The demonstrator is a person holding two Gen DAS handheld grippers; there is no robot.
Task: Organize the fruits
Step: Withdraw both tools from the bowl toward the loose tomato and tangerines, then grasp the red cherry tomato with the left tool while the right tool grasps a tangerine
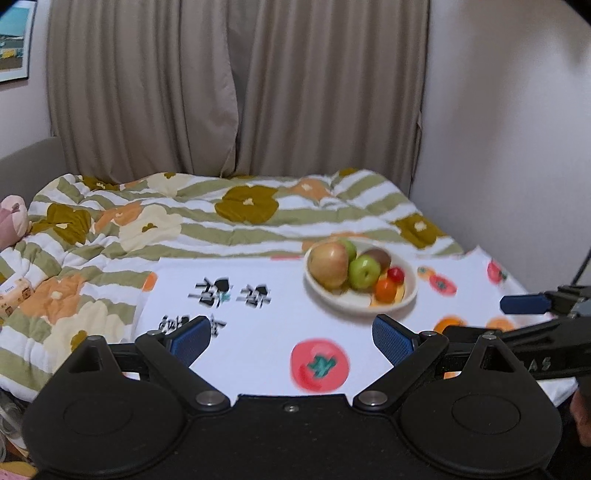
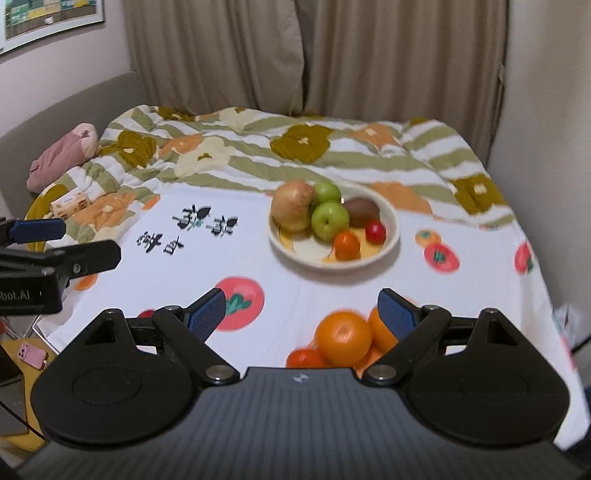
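- Two grippers are held low over a bed, both pointed toward the curtains at the far side.
- The left gripper (image 1: 291,334) is seen with its blue pads spread wide and nothing held between them, just printed cloth underneath.
- The right gripper (image 2: 303,310) is spread about as wide too, nothing clamped; an orange (image 2: 343,338) is framed between its fingers, near the right pad, but whether they touch can't be told.
- A second orange (image 2: 380,328) is tucked just behind that right pad, and a small red-orange fruit (image 2: 304,358) is half hidden by the gripper body.
- The rest of the fruit is piled in a cream bowl (image 2: 391,236) further out on the cloth: a big reddish apple (image 2: 291,206), two green apples (image 2: 330,221), a kiwi (image 2: 362,212), a small red fruit (image 2: 375,231) and a small orange one (image 2: 347,245).
- The bowl is well apart from the loose oranges, with nothing in between.
- Everything is set on a white cloth (image 2: 288,280) printed with persimmons and black characters, laid over a striped floral quilt (image 2: 258,147).
- A pink plush (image 2: 62,157) and a tissue pack (image 2: 70,203) are left at the quilt's left side; beige curtains (image 2: 314,55) and a wall poster (image 2: 48,22) are seen behind.
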